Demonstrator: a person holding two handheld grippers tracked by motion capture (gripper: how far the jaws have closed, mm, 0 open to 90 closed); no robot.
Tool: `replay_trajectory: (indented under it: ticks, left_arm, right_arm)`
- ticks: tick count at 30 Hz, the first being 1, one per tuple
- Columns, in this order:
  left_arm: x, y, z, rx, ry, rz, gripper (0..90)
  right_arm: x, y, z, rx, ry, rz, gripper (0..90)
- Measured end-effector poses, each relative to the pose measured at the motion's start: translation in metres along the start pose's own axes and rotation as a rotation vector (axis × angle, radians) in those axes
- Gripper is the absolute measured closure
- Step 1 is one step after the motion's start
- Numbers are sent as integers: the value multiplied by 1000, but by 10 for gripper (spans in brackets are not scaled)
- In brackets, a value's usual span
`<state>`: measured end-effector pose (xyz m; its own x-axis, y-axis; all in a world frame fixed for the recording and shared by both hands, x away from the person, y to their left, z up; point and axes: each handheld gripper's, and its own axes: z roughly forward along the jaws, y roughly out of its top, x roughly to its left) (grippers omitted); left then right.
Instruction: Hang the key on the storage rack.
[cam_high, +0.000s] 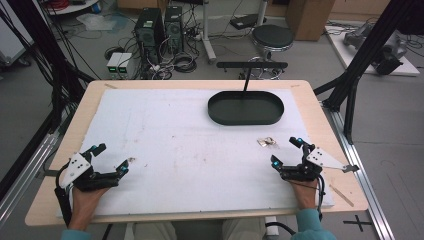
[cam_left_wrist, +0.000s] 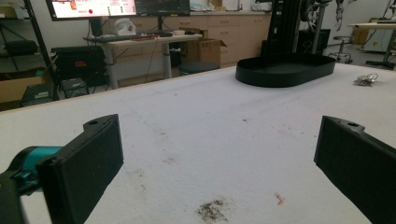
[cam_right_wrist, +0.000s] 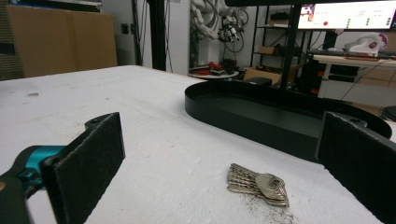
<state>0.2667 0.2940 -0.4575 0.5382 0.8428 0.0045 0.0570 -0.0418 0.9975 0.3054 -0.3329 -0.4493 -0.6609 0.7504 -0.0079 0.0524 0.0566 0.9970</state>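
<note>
Keys, a flat metal bunch, lie on your rough white mat just ahead of your wide-open right claw; your left claw is wide too.

Place: a robotics lab or test workshop.
Floor: grey, with two PC towers, small boxes with green lights and loose cables.
Rig: black frame struts stand around the table.
Screens: a monitor with status readouts sits on a desk.
Furniture: a round stool, wooden cabinets, shelves.
Storage: cardboard boxes.
Hardware: robot parts hang at the back wall.
</note>
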Motion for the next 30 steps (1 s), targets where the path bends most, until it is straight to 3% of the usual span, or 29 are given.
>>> replay_trajectory:
  ticks: [22,30]
  left_arm:
    - [0,0,0,-1,2,2,17]
    - [0,0,0,3,1,-1,17]
  right_arm:
    - [-1,0,0,-3,-2,0,5]
    - [-4,9,-3,35,33,22,5]
